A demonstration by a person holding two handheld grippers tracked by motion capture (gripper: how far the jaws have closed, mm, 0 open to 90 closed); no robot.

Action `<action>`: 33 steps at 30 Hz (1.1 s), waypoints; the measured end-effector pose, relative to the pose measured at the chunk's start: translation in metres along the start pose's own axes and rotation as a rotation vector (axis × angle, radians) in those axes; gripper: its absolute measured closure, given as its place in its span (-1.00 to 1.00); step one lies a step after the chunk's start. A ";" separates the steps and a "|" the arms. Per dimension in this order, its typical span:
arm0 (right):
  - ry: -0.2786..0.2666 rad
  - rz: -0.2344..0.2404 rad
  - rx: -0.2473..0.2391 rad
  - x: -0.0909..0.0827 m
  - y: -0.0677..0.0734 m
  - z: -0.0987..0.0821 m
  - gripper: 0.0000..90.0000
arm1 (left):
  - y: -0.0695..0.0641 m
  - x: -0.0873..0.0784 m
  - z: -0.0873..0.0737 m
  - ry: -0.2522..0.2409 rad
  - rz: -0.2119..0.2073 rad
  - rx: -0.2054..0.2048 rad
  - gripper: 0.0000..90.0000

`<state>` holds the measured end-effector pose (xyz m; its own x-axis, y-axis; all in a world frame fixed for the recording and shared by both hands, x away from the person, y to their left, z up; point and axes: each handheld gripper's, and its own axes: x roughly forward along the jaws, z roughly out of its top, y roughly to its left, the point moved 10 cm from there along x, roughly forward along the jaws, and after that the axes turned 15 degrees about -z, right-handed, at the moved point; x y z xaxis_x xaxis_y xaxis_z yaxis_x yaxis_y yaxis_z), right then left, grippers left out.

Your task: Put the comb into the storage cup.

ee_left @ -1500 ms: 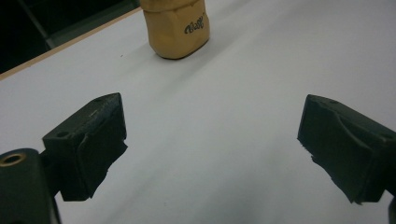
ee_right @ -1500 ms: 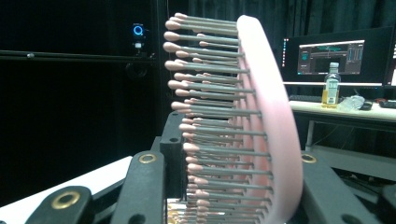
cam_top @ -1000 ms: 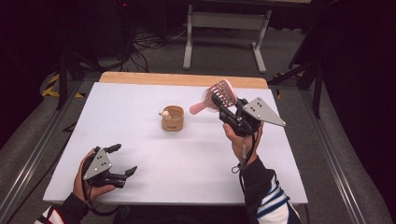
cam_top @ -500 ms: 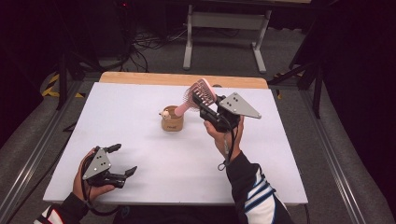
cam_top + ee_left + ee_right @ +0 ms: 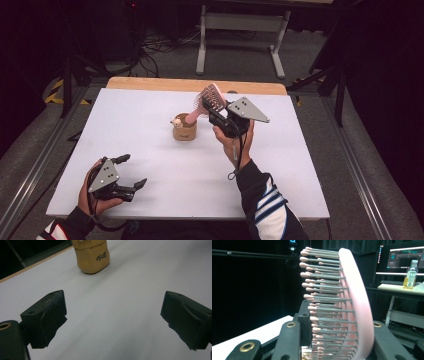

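Observation:
A pink hairbrush (image 5: 209, 97) (image 5: 352, 297) with pink-tipped bristles is clamped by its head in my right gripper (image 5: 212, 111) (image 5: 337, 340), held above the middle of the white table (image 5: 150, 105). Its handle slants down and left to the mouth of a small tan holder (image 5: 184, 131) (image 5: 93, 255). Whether the handle's end is inside, I cannot tell. My left gripper (image 5: 132, 171) (image 5: 113, 317) rests at the near left of the table, jaws wide open and nothing between them, pointing toward the holder.
A wooden strip (image 5: 195, 85) runs along the table's far edge. Beyond it stand a metal frame (image 5: 240, 20) and cables on the floor. A monitor and a bottle (image 5: 412, 275) show far off in the right gripper view.
My right gripper has carried the hairbrush leftward and a little down, from the right of the holder to just over it. The left gripper has not moved.

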<state>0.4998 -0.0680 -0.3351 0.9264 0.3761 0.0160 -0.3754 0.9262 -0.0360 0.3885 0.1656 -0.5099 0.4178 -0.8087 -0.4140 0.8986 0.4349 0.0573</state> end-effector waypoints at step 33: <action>0.129 0.009 0.075 0.023 0.010 -0.054 0.40 | -0.001 0.003 -0.002 0.014 -0.011 0.004 -0.83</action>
<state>0.5185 -0.0514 -0.3887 0.9172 0.3821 -0.1131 -0.3801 0.9241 0.0397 0.3882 0.1637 -0.5126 0.4063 -0.8077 -0.4273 0.9036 0.4245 0.0568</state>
